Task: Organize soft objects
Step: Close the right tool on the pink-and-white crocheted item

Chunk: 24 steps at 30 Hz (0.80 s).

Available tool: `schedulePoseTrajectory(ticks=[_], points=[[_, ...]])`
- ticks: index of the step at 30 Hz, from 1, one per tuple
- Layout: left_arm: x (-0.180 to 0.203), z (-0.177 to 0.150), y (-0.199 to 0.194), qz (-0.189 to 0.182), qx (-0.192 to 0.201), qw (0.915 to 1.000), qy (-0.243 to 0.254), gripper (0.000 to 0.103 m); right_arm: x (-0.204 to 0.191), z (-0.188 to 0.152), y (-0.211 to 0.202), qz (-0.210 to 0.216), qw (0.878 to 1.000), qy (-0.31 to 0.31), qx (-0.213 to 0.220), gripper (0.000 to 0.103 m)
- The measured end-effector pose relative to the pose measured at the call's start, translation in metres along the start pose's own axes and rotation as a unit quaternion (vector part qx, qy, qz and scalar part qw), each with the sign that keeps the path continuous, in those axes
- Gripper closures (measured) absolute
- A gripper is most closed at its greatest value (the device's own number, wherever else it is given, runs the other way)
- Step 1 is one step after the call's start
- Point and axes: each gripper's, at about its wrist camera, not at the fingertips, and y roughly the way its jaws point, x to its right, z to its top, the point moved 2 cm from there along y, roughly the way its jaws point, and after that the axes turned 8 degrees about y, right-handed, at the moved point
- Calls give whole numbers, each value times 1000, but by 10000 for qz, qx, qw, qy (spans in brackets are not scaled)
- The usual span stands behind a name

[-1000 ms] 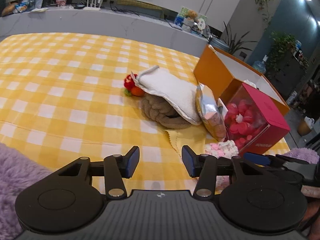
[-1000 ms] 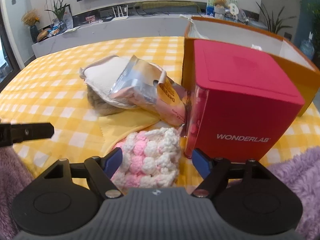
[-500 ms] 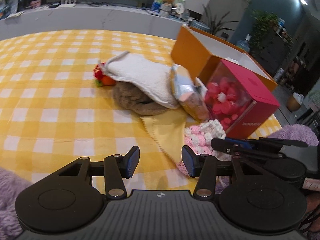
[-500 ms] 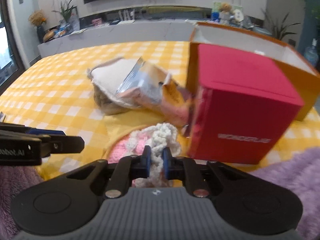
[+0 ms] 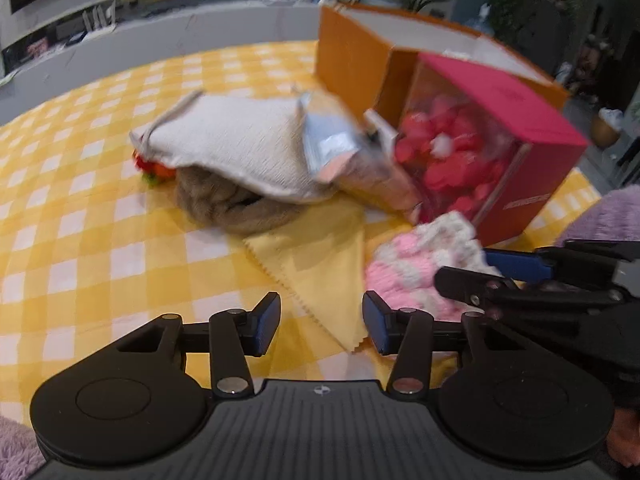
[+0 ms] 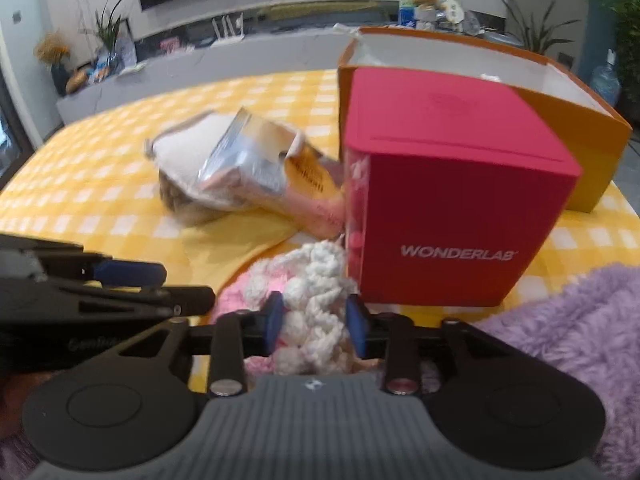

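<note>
A pink and white knit piece (image 6: 316, 280) lies on the yellow checked tablecloth (image 5: 100, 220), right against the red box (image 6: 452, 208). My right gripper (image 6: 315, 324) has a bunch of this knit between its blue pads; the wool touches both pads while the jaws are opening. In the left wrist view the right gripper (image 5: 494, 272) reaches into the knit piece (image 5: 412, 268) from the right. My left gripper (image 5: 320, 320) is open and holds nothing, just over the corner of a yellow cloth (image 5: 320, 256). From the right wrist view the left gripper (image 6: 176, 284) comes in at the left.
Behind lie a white pouch (image 5: 240, 148) over a brown knotted cushion (image 5: 236, 208), a silver snack bag (image 5: 340, 148) and a red and orange toy (image 5: 154, 170). An open orange box (image 6: 580, 132) stands behind the red box. Purple fluffy fabric (image 6: 580, 320) lies at the near right.
The right gripper closed tight on the knit piece, then widened with the wool still between its pads. The left gripper moved right and closer, over the yellow cloth, still open.
</note>
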Motion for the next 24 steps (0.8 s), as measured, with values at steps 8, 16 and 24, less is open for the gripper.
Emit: schedulePoseTrajectory(ticks=[8, 16, 24], points=[[-11, 2, 1, -115, 77, 9991, -396, 40, -1, -1, 5, 103, 9999, -19, -92, 68], [-15, 15, 21, -201, -1, 9975, -673, 30, -2, -3, 6, -4, 10000, -64, -34, 73], [-3, 23, 31, 160, 147, 9992, -340, 50, -3, -3, 8, 0, 10000, -43, -11, 72]])
